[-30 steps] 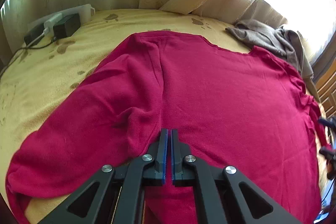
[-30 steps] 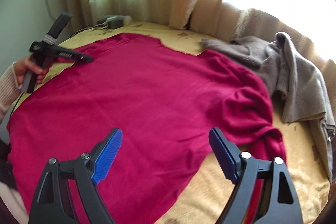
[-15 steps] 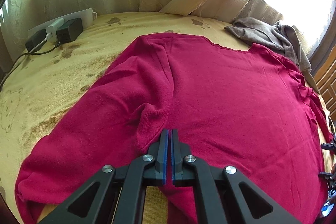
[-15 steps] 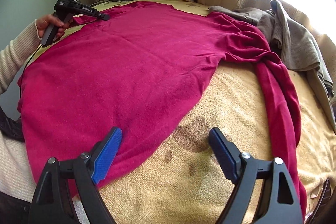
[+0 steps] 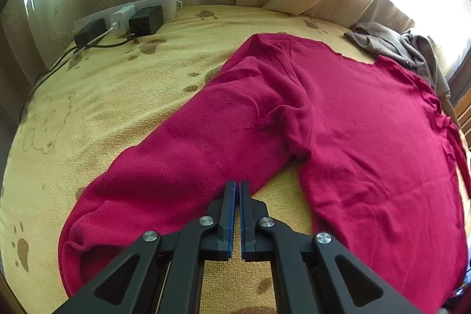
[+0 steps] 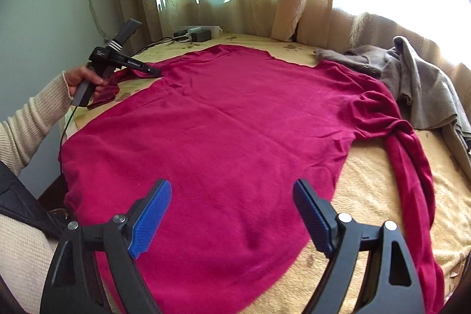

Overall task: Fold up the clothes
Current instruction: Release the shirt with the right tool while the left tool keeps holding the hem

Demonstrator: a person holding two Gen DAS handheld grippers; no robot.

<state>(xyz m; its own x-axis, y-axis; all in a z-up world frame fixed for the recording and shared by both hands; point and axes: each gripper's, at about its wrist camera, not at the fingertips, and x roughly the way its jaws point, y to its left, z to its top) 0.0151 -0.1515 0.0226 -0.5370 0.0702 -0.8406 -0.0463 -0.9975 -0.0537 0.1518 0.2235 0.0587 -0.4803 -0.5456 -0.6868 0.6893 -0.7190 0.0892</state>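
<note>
Hovering left gripper, tilted over sweater

Both wrist views look down, sharing the red sweater.

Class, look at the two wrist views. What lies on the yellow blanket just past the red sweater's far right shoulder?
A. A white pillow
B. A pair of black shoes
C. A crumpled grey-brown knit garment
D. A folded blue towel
C: a crumpled grey-brown knit garment lies beside the spread red knit sweater on the yellow blanket, by the curtain.
</note>
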